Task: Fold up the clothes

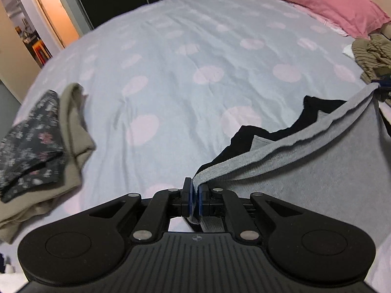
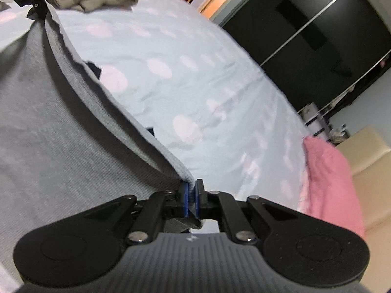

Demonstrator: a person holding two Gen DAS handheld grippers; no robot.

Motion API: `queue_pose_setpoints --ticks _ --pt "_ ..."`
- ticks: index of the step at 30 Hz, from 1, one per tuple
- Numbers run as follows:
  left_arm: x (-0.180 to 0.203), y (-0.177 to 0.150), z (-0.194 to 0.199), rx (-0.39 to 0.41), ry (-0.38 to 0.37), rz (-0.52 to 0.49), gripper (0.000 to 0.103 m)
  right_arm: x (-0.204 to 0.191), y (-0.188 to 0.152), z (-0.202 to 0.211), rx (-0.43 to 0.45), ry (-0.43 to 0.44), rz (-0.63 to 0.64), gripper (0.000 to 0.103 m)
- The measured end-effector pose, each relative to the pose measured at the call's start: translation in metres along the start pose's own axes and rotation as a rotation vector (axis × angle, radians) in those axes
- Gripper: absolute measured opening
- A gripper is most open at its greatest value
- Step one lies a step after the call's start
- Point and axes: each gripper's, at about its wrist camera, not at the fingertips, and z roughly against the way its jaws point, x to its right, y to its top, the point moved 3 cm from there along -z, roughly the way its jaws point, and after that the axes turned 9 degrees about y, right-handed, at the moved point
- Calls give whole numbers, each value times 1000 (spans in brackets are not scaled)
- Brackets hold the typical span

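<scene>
While both sets of tongs are pinched tight, a grey garment (image 1: 317, 166) hangs stretched between them above the bed (image 1: 185, 56). The left gripper (image 1: 194, 195) has its blue pads closed on one corner of the top edge, with a little tab of grey cloth poking out behind the jaws. The right gripper (image 2: 191, 195) clamps the opposite corner in the same way — in the left wrist view it shows only as a dark blue-tipped shape (image 1: 382, 85) at the far end of the taut edge. A black lining or second layer (image 1: 268, 127) peeks out behind the grey fabric. The bed cover is pale blue with pink spots. A small stack of clothes lies on the left side of the bed: a dark floral piece (image 1: 27, 141) on top of a khaki one (image 1: 75, 131). A pink pillow (image 1: 325, 2) sits at the head of the bed, and an olive striped garment (image 1: 371, 56) is crumpled just beside it.
</scene>
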Motion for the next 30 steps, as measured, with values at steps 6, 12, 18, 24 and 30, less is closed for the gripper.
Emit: queue_pose_setpoints --ticks 6,12,18,24,30 --pt "4 1 -39 -39 -22 28 3 6 -4 -50 -48 62 -66 7" --pt "-5 4 -55 -38 -20 115 11 13 -10 -67 -60 97 -204 16" --pt "-24 8 -46 -5 16 204 17 45 -17 -62 -40 102 -429 17" --pt "-27 -17 -5 14 -29 171 17 53 -34 -29 -18 164 -572 17" --pt "-16 -74 44 7 -92 108 17 25 -63 26 -21 261 -600 21"
